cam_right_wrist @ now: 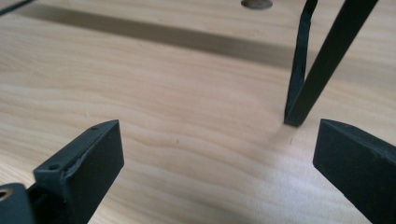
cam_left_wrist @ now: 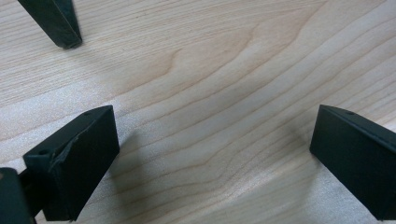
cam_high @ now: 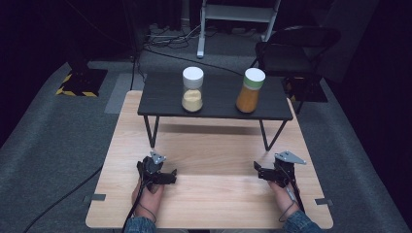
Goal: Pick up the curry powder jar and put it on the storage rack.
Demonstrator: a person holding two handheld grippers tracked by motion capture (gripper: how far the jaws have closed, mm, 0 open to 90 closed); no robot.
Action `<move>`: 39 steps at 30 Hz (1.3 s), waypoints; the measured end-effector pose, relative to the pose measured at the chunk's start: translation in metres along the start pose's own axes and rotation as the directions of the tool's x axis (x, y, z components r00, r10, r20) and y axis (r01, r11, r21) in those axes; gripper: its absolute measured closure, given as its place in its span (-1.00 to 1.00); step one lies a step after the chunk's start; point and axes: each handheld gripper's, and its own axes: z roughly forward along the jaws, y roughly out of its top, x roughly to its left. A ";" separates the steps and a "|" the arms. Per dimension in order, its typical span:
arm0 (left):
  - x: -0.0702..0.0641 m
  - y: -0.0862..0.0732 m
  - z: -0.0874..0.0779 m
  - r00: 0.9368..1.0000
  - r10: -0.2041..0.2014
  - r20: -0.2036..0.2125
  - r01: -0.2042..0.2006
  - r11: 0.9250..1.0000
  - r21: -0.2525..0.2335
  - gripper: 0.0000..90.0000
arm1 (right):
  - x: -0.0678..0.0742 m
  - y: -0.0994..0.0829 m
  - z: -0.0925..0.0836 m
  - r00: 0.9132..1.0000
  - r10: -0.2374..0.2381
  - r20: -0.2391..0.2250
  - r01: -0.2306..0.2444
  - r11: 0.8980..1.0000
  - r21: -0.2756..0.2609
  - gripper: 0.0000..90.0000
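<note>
Both the left gripper (cam_high: pixel 169 175) and right gripper (cam_high: pixel 260 171) rest on the counter (cam_high: pixel 214 194), fingers spread wide and empty. Well beyond them, on the black shelf (cam_high: pixel 165 99), stand a white-lidded jar (cam_high: pixel 192 90) and an orange jar (cam_high: pixel 250 91). Both look rigid, smooth, probably slippery; mid-body is likely the best hold.

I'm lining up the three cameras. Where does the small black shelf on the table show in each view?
High view: the black shelf stands at centre, on the far half of the table.
Left gripper view: one foot of it, at the top left corner.
Right gripper view: its V-shaped leg, at upper right.
Shared landmark: the pale wooden tabletop under it.
</note>
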 end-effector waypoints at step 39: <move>0.000 0.000 0.000 1.000 0.000 0.000 0.000 1.000 0.000 -0.97 | -0.003 0.007 0.023 0.997 -0.064 -0.034 0.069 0.976 0.204 -1.00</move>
